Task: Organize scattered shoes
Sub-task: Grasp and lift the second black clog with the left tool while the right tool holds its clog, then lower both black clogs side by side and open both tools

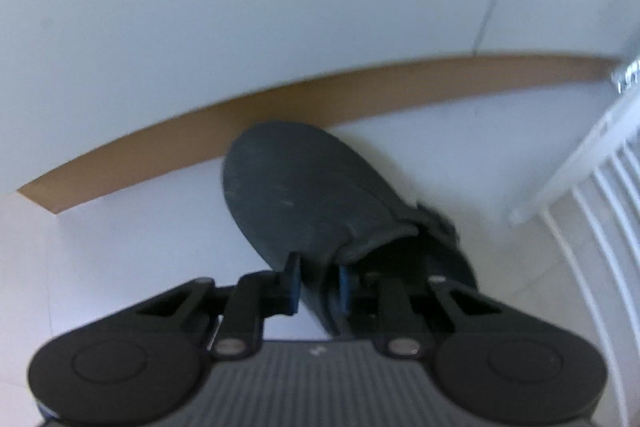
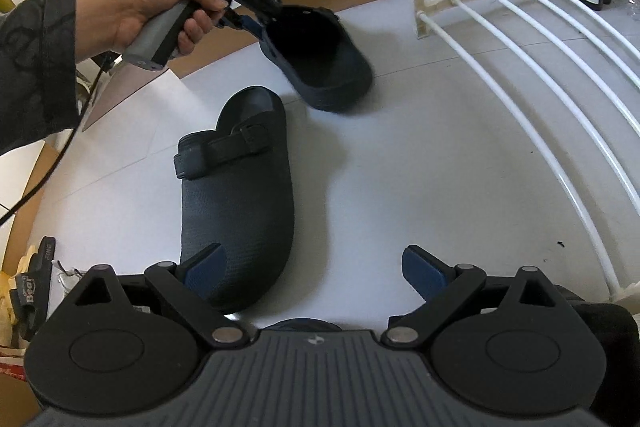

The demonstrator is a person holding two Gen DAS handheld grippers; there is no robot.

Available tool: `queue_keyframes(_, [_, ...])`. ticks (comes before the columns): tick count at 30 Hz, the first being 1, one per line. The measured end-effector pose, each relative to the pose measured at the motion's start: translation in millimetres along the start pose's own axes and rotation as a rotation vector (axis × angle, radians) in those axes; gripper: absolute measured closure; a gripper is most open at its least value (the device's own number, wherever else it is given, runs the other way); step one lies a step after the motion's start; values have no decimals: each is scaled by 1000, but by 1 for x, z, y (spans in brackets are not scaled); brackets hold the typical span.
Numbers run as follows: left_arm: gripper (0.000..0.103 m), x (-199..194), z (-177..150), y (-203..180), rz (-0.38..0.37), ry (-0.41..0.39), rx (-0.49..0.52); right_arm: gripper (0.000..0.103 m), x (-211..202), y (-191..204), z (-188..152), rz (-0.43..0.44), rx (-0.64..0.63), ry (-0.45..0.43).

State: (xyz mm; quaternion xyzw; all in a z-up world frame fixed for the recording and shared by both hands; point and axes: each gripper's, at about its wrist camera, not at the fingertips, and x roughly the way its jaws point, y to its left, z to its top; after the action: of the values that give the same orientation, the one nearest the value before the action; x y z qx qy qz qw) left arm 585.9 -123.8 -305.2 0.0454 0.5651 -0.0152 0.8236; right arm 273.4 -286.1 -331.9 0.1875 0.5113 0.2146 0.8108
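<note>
Clogs, dark navy, sit on the pale floor beside a white wire rack. The left gripper is clamped on the heel-side rim of the far clog, which tilts. The right gripper hangs spread wide and empty, the near clog lying flat just beyond its left finger.

Upper left of the right wrist view, a hand holds the left hand-held gripper, pads pinched; the right hand-held gripper gapes, low in frame.
</note>
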Motion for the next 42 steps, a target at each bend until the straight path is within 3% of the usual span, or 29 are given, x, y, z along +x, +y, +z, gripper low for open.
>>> queue_keyframes(6, [90,-24,-3,19,-32,-13,-51,5,-2,10,3,-7,-25,-12])
queue_keyframes(11, [90,-47,-9,32,-13,-42,-59,5,-7,22,1,2,-37,-15])
queue_keyframes(24, [90,-133,-38,108,17,-65,-73,5,-13,70,-1,57,-83,-34])
queue_keyframes(34, [90,-162,-77,176,80,-43,-131,5,-10,85,-1,75,-97,-27])
queue_keyframes(42, [90,-165,-112,204,83,-33,-184,5,-5,91,-6,88,-106,-5])
